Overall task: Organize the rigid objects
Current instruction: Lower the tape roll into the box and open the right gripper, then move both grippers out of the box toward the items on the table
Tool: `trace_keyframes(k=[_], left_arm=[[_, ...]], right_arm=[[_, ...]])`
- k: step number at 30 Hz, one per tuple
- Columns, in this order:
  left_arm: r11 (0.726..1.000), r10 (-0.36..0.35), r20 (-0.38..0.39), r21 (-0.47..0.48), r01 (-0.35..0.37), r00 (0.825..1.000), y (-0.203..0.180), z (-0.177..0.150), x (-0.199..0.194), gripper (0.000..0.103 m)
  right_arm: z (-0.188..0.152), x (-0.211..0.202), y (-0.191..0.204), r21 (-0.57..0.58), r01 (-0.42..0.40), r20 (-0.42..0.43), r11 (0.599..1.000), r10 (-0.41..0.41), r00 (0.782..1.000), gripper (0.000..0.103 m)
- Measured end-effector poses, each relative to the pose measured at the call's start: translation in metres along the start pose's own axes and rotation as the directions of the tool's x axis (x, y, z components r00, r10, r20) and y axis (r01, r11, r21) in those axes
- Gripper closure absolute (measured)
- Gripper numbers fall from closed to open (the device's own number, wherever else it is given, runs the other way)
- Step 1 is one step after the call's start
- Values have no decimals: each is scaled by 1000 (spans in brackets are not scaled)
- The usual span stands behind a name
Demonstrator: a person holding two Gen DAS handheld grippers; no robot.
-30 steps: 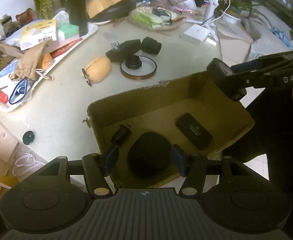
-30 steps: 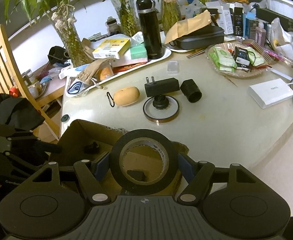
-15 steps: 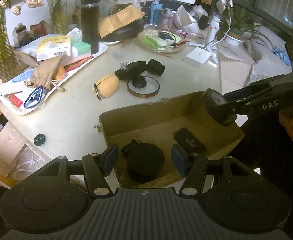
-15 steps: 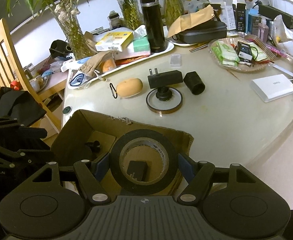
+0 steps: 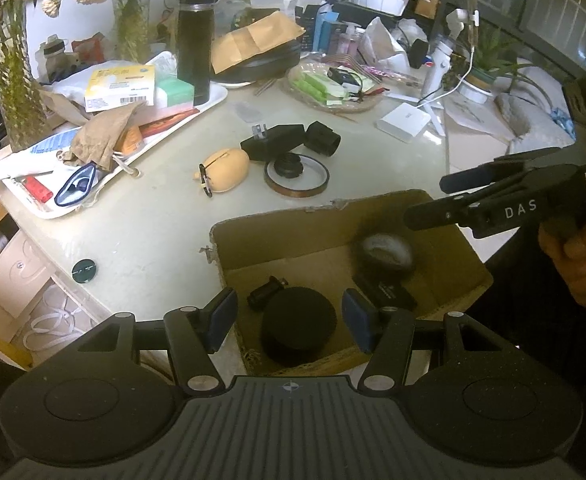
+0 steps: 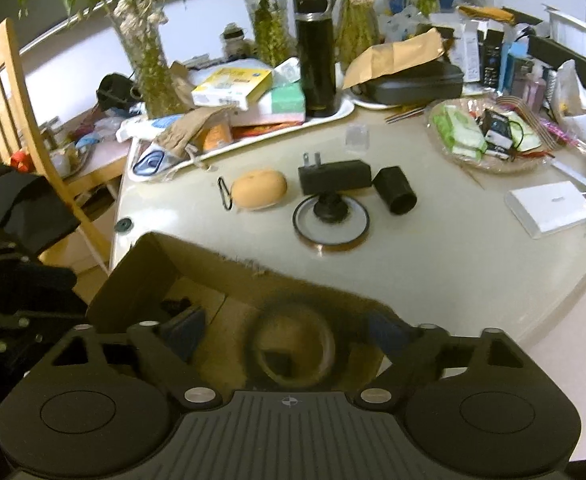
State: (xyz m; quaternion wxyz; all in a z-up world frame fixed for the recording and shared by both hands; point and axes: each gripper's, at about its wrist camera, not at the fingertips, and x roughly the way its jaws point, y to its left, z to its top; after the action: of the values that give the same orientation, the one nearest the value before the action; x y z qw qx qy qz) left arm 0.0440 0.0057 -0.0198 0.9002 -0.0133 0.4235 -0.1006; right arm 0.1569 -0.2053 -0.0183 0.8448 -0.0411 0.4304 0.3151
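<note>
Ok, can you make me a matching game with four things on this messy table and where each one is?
Things:
1. tan pouch
2. black bottle
3. black round puck
4. small black knob

Places:
A. inside the cardboard box
B. standing on the white tray
C. in the middle of the amber tape ring
D. lying on the table next to the plug

Pairs: 1-D, 2-B, 3-A, 4-C.

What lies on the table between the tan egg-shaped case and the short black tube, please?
In both wrist views, a black plug adapter lies between the tan case and the black tube.
</note>
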Motion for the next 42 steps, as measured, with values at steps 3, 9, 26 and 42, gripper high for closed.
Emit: trace_keyframes(k=[3, 9, 26, 42], left_arm=[[1000, 1, 2, -6, -1, 1000, 3, 1, -1, 46], [1000, 8, 9, -14, -8, 1000, 6, 6, -1, 46], [999, 37, 14, 5, -38, 999, 11, 21, 8, 46], [999, 44, 16, 8, -44, 999, 18, 33, 20, 46]], right_arm=[[-2, 0, -2, 8, -5, -5, 1000, 5, 1000, 8], [-5, -2, -5, 18, -26, -10, 1000, 26, 1000, 1], [-3, -1, -16, 54, -22, 0, 998, 22, 1000, 0], [5, 9, -23, 59, -1, -18, 998, 2, 1000, 0]])
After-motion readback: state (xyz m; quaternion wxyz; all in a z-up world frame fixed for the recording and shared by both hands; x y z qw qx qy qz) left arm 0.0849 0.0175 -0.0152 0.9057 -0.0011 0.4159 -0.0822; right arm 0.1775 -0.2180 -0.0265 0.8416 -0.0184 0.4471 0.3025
